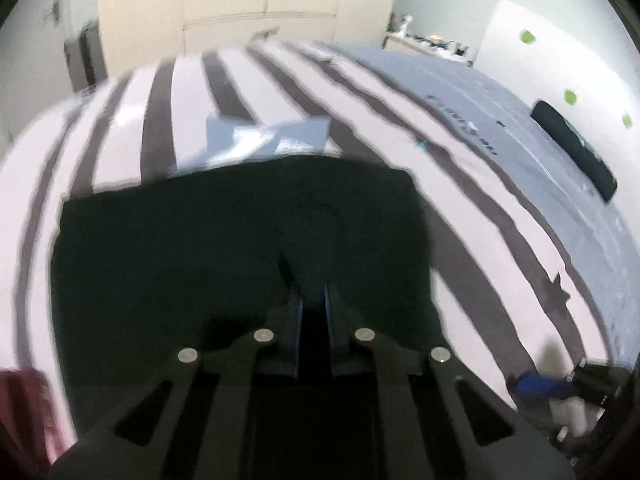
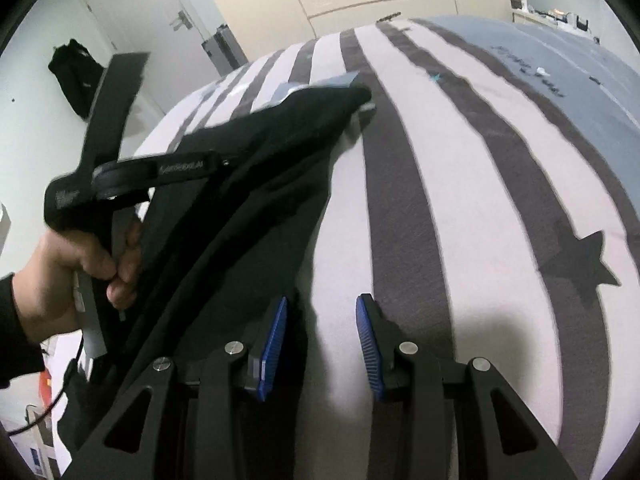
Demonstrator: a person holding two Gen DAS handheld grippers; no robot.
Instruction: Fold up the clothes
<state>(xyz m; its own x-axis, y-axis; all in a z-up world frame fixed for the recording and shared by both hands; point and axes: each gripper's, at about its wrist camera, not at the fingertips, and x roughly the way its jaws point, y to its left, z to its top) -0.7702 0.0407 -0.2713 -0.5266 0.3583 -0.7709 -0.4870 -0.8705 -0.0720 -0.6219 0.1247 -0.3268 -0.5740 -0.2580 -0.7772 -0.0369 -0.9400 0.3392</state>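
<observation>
A black garment point(image 1: 224, 256) lies folded on the striped bedspread point(image 1: 248, 92). My left gripper point(image 1: 312, 292) is shut on the garment's near edge, its blue pads close together with black cloth between them. In the right wrist view the same garment point(image 2: 256, 168) hangs lifted from the left hand's gripper body point(image 2: 120, 184) toward the bed. My right gripper point(image 2: 322, 320) is open and empty just right of the garment's edge, above a white stripe of the bedspread point(image 2: 460, 200).
A blue folded piece point(image 1: 260, 140) lies beyond the garment. A black bolster point(image 1: 572, 144) lies on the grey-blue sheet at right. Cupboards stand behind the bed. A door and a black bag point(image 2: 72, 76) are at left.
</observation>
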